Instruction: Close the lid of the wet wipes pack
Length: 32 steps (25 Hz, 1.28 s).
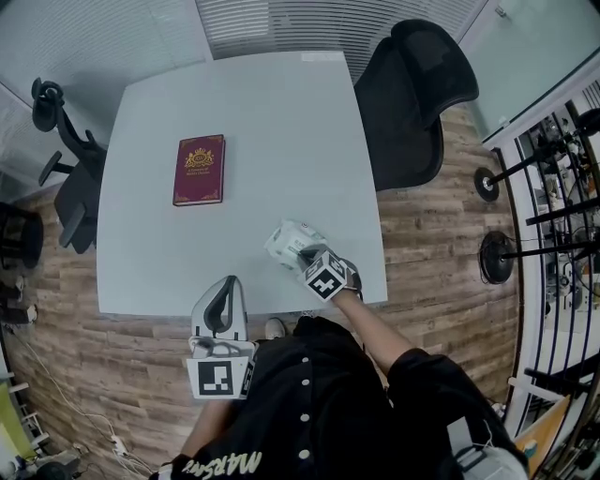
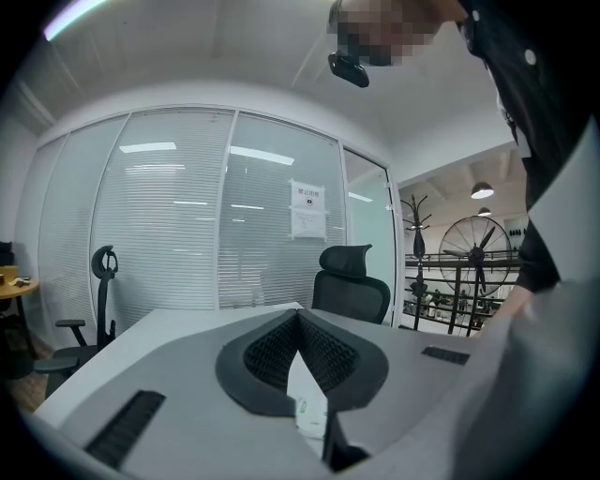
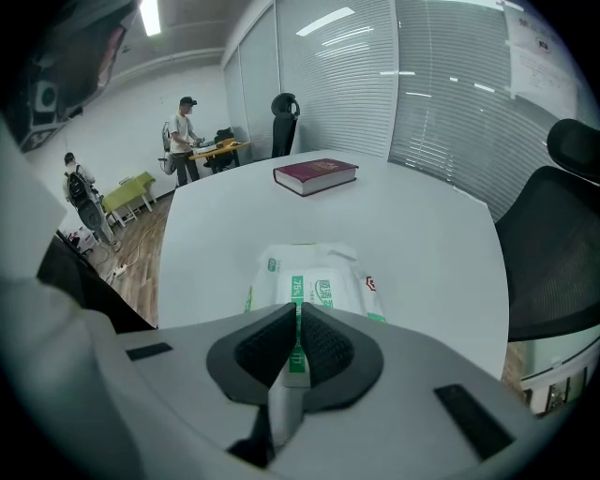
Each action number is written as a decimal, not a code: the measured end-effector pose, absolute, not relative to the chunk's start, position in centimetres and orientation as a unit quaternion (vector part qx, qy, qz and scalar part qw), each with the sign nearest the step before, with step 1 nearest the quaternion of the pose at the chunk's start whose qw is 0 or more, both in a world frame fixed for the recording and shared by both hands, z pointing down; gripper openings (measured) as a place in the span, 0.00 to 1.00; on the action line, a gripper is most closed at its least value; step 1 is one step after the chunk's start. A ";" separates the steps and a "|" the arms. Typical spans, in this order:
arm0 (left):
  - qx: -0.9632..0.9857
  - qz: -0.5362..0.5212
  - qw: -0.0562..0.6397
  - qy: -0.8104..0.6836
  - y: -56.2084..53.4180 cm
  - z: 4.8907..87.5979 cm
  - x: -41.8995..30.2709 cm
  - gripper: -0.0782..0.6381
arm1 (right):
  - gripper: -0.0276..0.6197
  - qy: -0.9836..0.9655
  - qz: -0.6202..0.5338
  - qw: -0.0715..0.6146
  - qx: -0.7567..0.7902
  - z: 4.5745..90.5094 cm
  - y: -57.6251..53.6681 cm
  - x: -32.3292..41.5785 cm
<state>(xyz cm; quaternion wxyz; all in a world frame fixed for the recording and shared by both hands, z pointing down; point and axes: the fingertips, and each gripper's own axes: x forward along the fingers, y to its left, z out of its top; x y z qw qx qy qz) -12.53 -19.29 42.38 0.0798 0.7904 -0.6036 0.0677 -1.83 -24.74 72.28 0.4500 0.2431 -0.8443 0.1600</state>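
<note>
Room: glass wall with blinds (image 1: 328,23) beyond the far edge; wood-plank floor (image 1: 422,234) all round. A floor fan (image 2: 473,248) stands off to the right.
Worktop: white with rounded corners (image 1: 281,112); most of the surface is bare.
Chairs: black office chair (image 1: 412,94) against the far right corner. A second black chair (image 1: 61,169) stands off the left edge.
Bystander: a person (image 3: 183,131) stands at a desk far across the room, seen from the right gripper view.
Book: dark red with a gold crest (image 1: 198,170). It lies closed and flat on the left half, mid-depth, well apart from the pack.
Left hand-held gripper: (image 1: 228,283) over the near edge, left of the pack and apart from it. It points roughly level across the worktop. Jaws together, holding nothing.
Right hand-held gripper: (image 1: 305,255) angled steeply down at the near end of the pack. Jaws closed tip to tip with nothing clamped between them. Can't tell whether the tips touch the pack.
Wet wipes pack: white with green print (image 1: 291,240), lying flat by the near edge, toward the near right corner, just ahead of the right jaws. The top face is visible in the right gripper view (image 3: 314,277). Lid position is not readable.
</note>
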 end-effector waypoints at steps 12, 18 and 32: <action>0.805 0.074 0.048 -0.587 -19.7 42.0 -12.0 0.12 | 0.10 -0.863 0.202 0.393 0.243 71.5 -24.8 -1.8; 0.822 0.057 0.034 -0.566 -20.4 41.4 -10.5 0.12 | 0.10 -0.893 0.227 0.269 0.280 66.5 -25.3 0.7; 0.833 0.042 0.023 -0.551 -21.6 40.5 -10.1 0.12 | 0.10 -0.921 0.152 -0.011 0.358 46.1 -25.9 6.9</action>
